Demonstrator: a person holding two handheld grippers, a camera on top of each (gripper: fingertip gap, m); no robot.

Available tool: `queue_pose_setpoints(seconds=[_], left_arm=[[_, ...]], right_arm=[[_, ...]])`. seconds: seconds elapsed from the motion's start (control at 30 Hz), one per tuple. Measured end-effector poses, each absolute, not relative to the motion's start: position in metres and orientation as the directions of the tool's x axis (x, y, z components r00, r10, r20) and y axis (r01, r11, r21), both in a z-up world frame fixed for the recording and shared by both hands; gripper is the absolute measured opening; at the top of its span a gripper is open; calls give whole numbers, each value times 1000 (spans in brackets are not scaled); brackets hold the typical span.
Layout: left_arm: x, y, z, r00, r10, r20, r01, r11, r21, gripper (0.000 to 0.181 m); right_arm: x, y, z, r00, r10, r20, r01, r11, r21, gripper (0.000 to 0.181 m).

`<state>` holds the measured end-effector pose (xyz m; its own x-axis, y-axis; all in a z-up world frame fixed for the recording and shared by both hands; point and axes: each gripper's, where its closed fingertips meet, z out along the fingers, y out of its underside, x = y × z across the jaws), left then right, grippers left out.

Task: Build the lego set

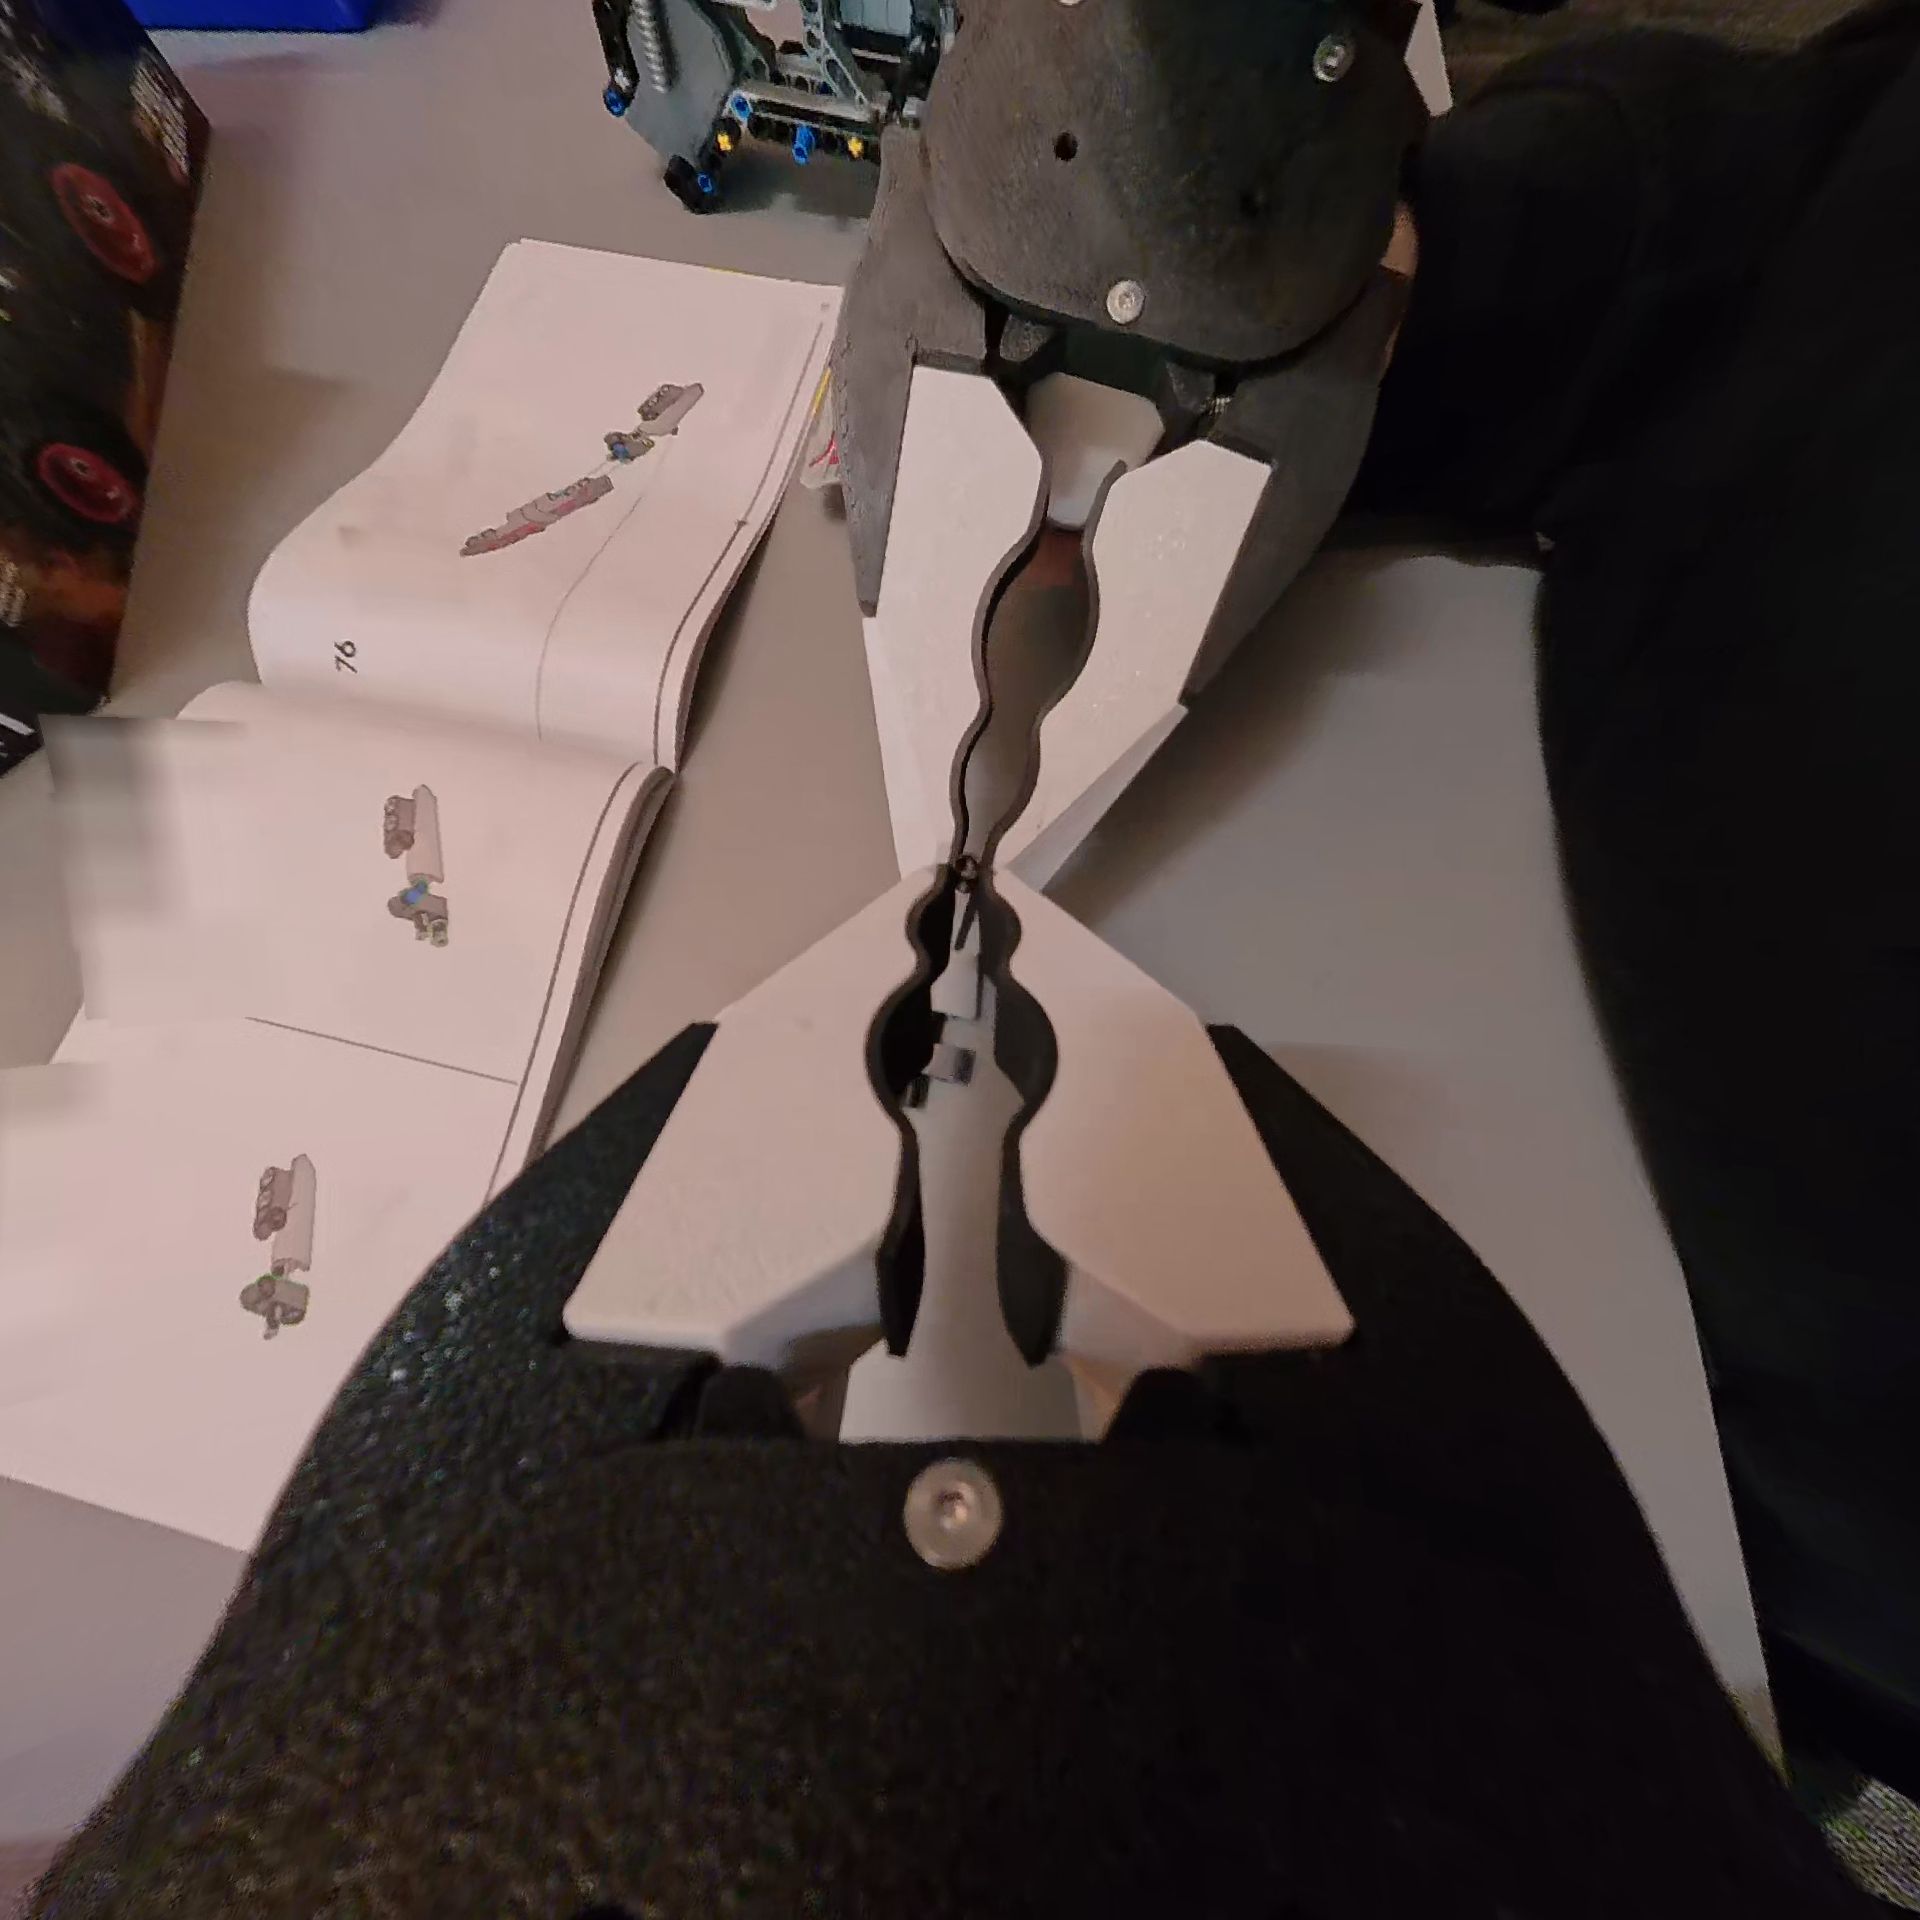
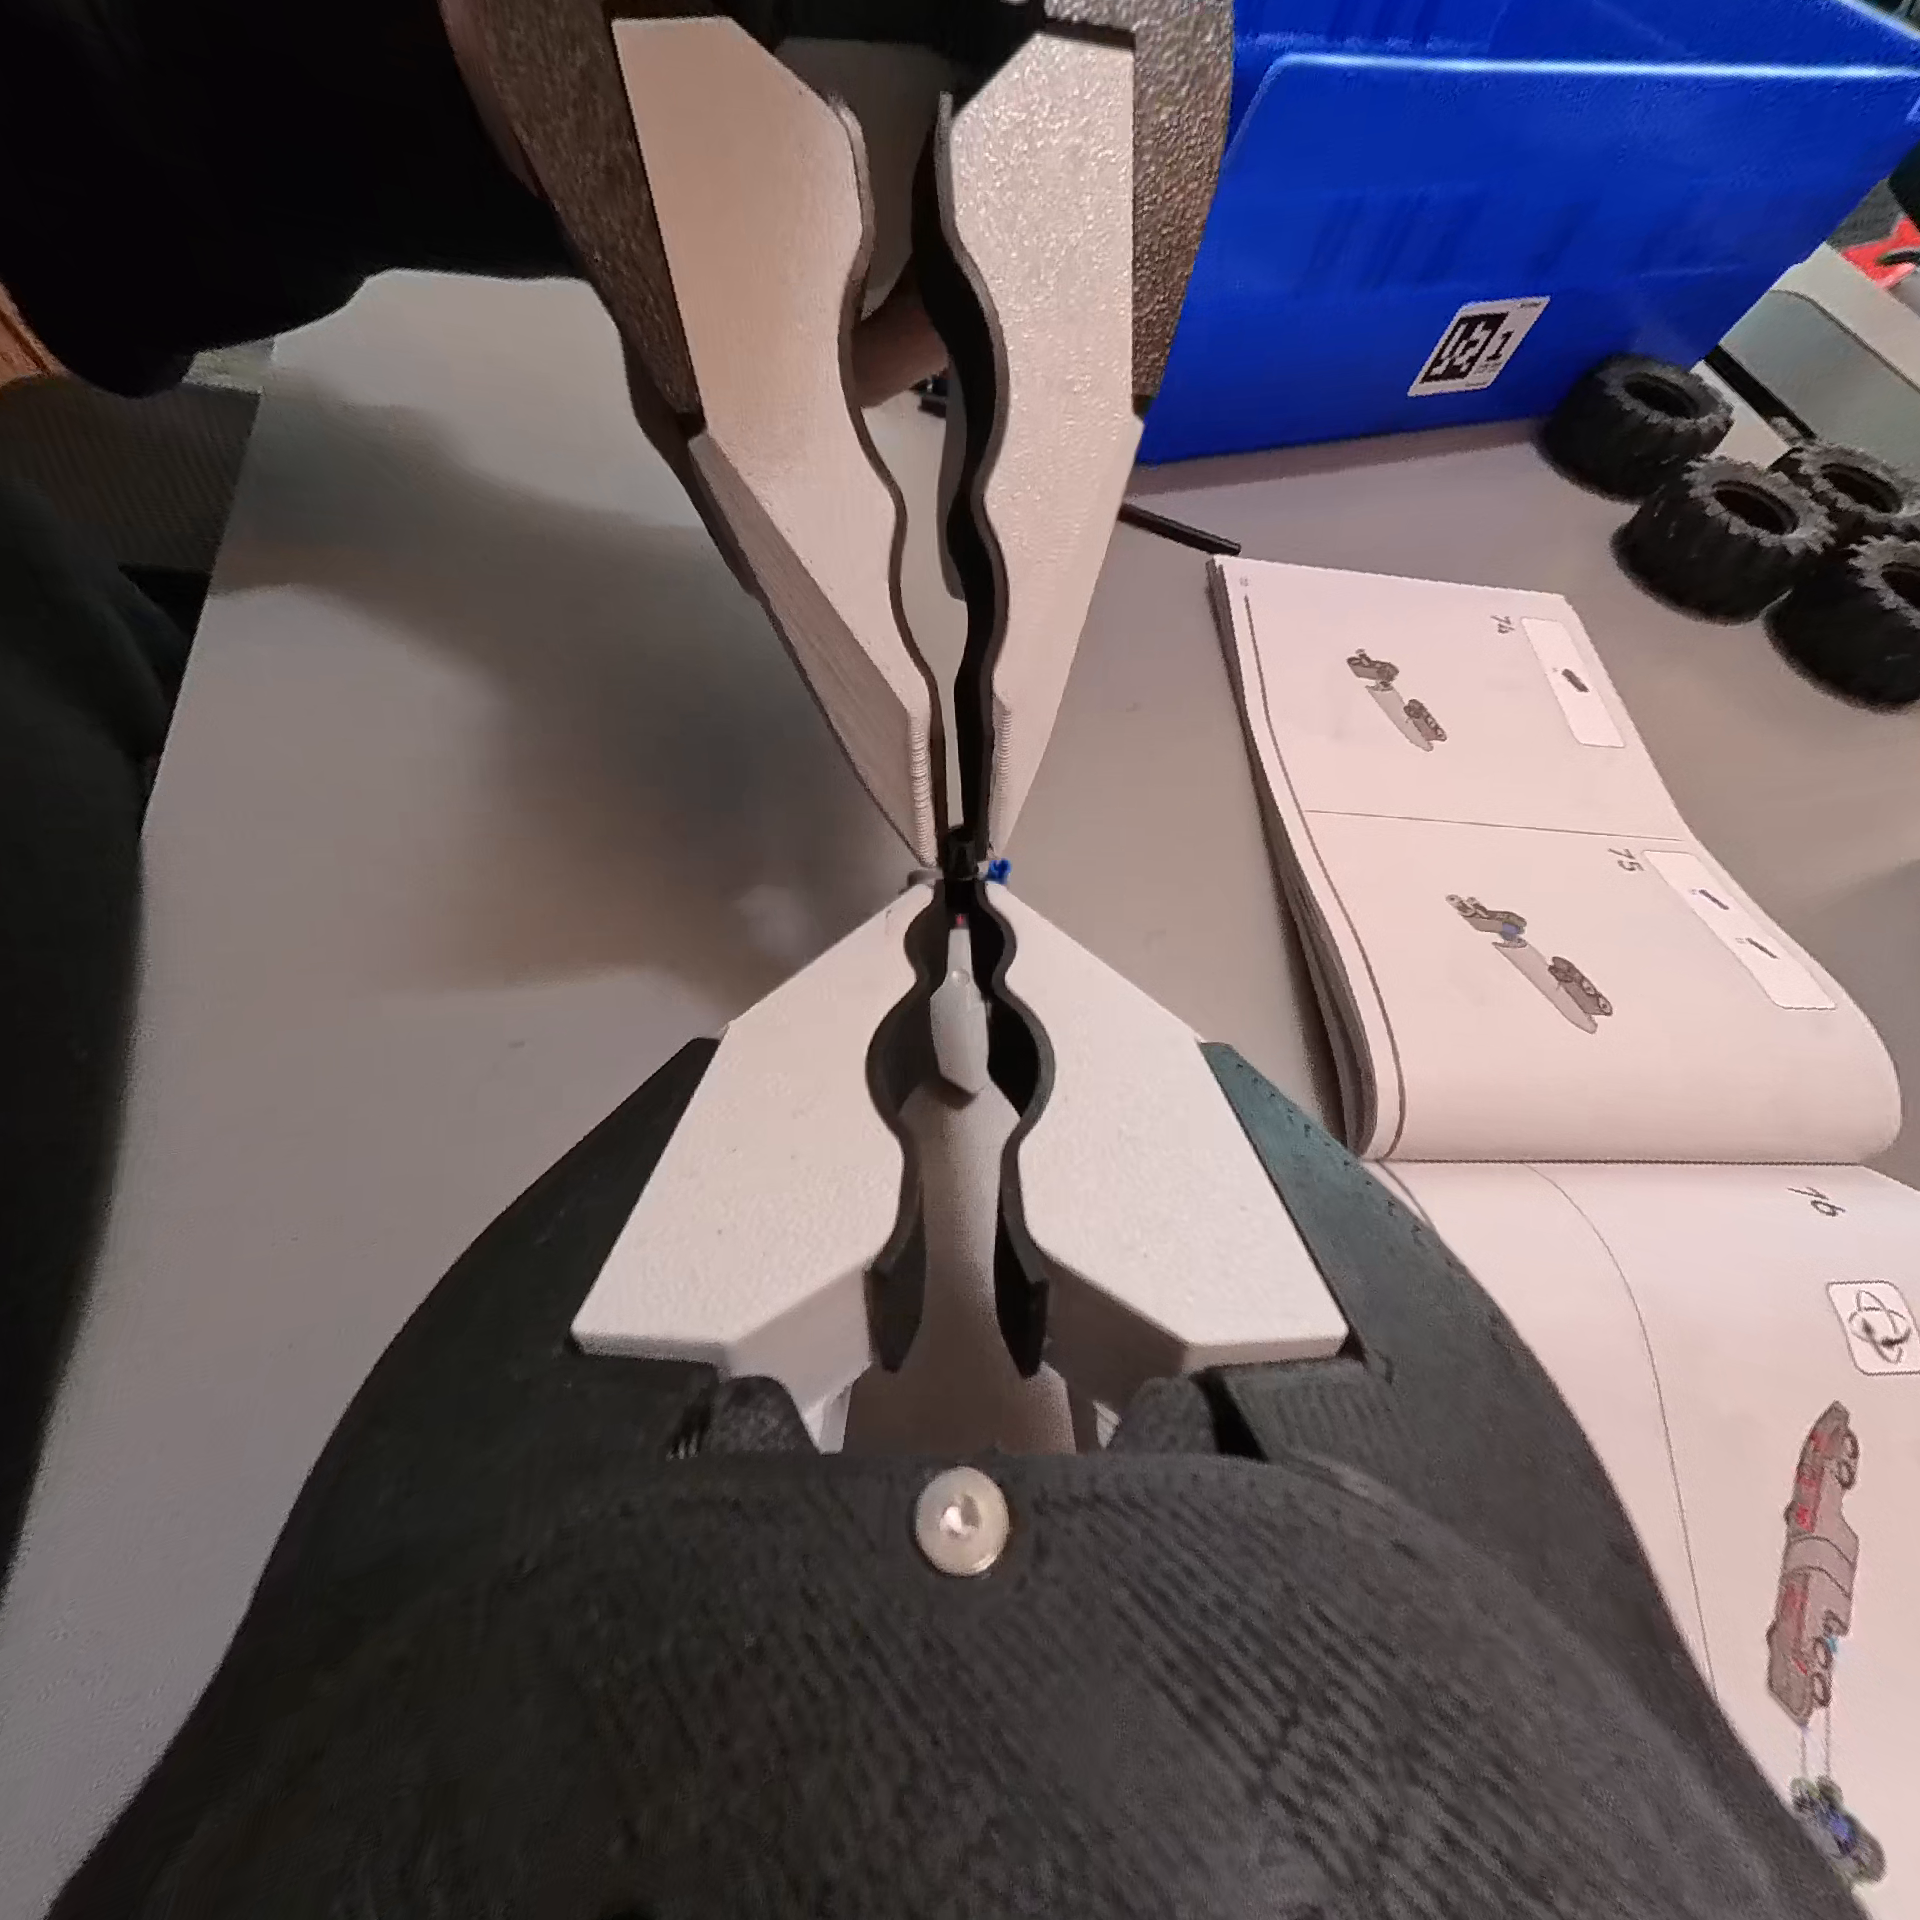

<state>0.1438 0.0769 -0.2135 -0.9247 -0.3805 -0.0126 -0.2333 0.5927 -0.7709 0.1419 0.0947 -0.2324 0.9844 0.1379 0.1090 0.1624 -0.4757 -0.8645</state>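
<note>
Tips are meeting above the table (image 1: 1299, 935): left hand-held gripper (image 1: 961, 883) and right hand-held gripper (image 2: 961, 883) are each pinching a small piece, aligning nose-to-nose along one axis.

The grippers meet tip to tip above the table (image 2: 436, 644). The booklet (image 2: 1475, 894) lies open beside them. Tyres (image 2: 1756, 540) sit beyond it, near the bin (image 2: 1507, 208).

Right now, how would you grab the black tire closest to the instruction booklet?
From above: the tire seems to lie flat, hole up. Pinch its wall nearest the booklet, one finger in the hole, one on the tread; other tires crowd the far side.
</note>
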Motion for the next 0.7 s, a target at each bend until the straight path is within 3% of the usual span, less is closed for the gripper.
queue_pose_setpoints(seconds=[0.1, 0.17, 0.23, 0.7], left_arm=[[149, 76, -216, -913, -407, -29, -240, 592, -770, 0], [153, 80, -220, -908, -417, -41, -245, 607, -756, 0], [156, 82, -225, -907, -421, -25, -264, 613, -745, 0], [156, 85, -248, -918, -390, 65, -327, 656, -680, 0]], right_arm=[[148, 90, -235, 990, 111, 88, 132, -499, -856, 6], [151, 84, -241, 995, 95, 26, 74, -537, -841, 26], [153, 79, -251, 996, 86, -26, 29, -580, -814, 34], [156, 83, -266, 988, 150, -49, 60, -648, -759, 29]])
